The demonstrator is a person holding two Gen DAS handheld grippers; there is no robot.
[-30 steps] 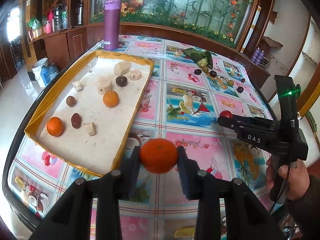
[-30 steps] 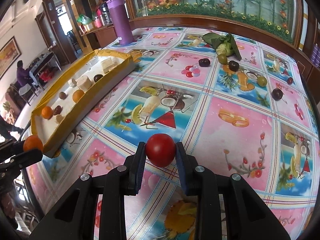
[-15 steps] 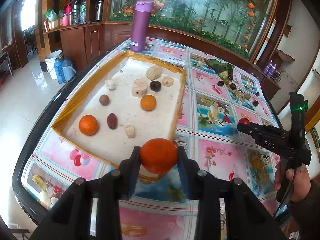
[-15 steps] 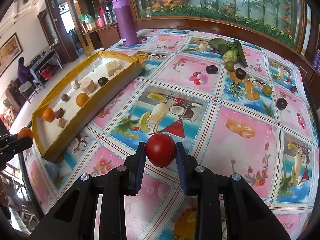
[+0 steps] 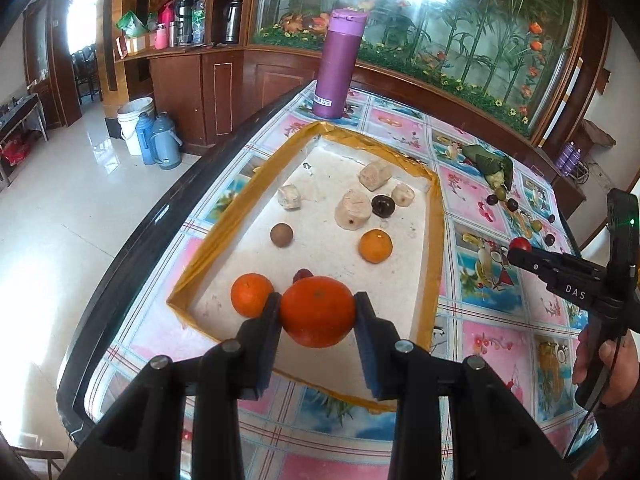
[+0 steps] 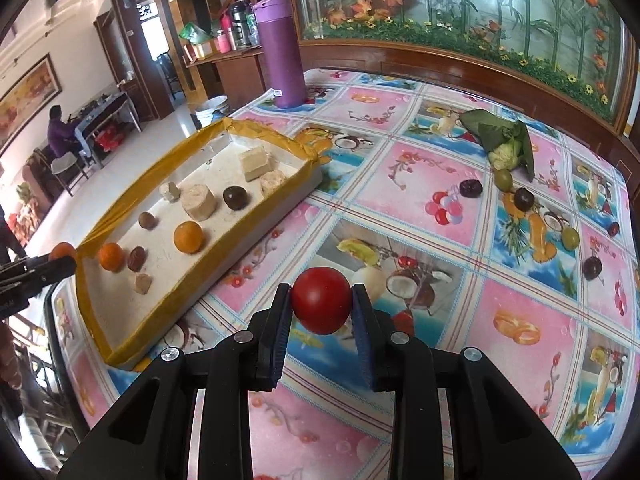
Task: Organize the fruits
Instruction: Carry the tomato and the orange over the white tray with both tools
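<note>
My left gripper (image 5: 317,311) is shut on an orange (image 5: 317,316) and hangs over the near end of the white tray with a yellow taped rim (image 5: 437,240). Inside that tray lie two more oranges (image 5: 251,294) (image 5: 375,245), several dark and brown round fruits and pale blocks. My right gripper (image 6: 320,307) is shut on a red tomato (image 6: 321,300) above the patterned tablecloth, to the right of the tray (image 6: 256,236). In the left wrist view the right gripper (image 5: 520,249) shows at the right edge with the tomato at its tip.
A purple flask (image 5: 339,64) stands beyond the tray's far end. Loose dark and green fruits (image 6: 524,199) and a leafy bundle (image 6: 506,144) lie at the table's far right. The dark table edge (image 5: 132,240) runs left of the tray. A hand (image 5: 608,368) holds the right gripper.
My left gripper has carried the orange leftwards, from over the tablecloth beside the tray to over the tray's near end. The right gripper with the tomato has drifted toward the tray.
</note>
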